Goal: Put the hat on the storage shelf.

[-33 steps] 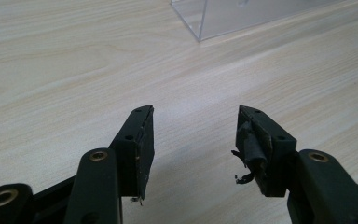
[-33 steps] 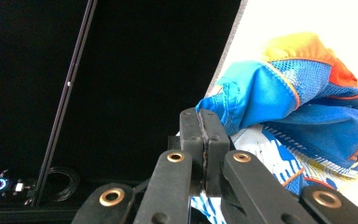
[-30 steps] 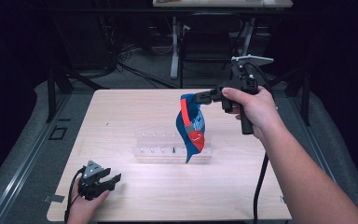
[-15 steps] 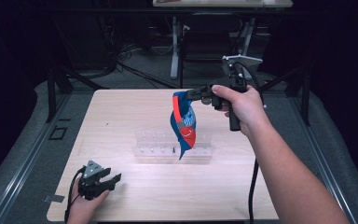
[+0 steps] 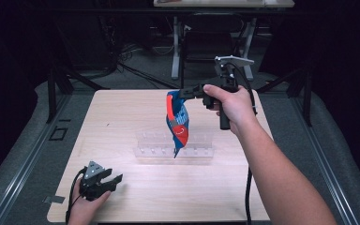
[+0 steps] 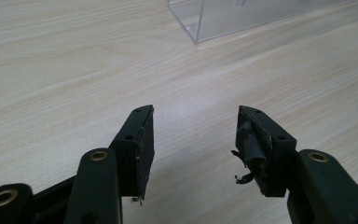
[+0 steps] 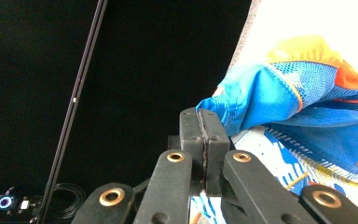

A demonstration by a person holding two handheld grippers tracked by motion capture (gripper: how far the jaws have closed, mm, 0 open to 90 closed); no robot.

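Above the middle of the bench, the right claw is holding up a blue and orange cloth.

Its jaws are squeezing shut on one top corner, so the cloth is hanging long and straight down from the claw. The bottom tip is dangling just over a clear plastic rack sitting mid-bench. The left claw is resting near the front left corner, well apart from the cloth, with its jaws standing wide open and holding nothing. The right gripper view is showing the pinched fold up close, and the left gripper view is showing bare wood and one rack corner.
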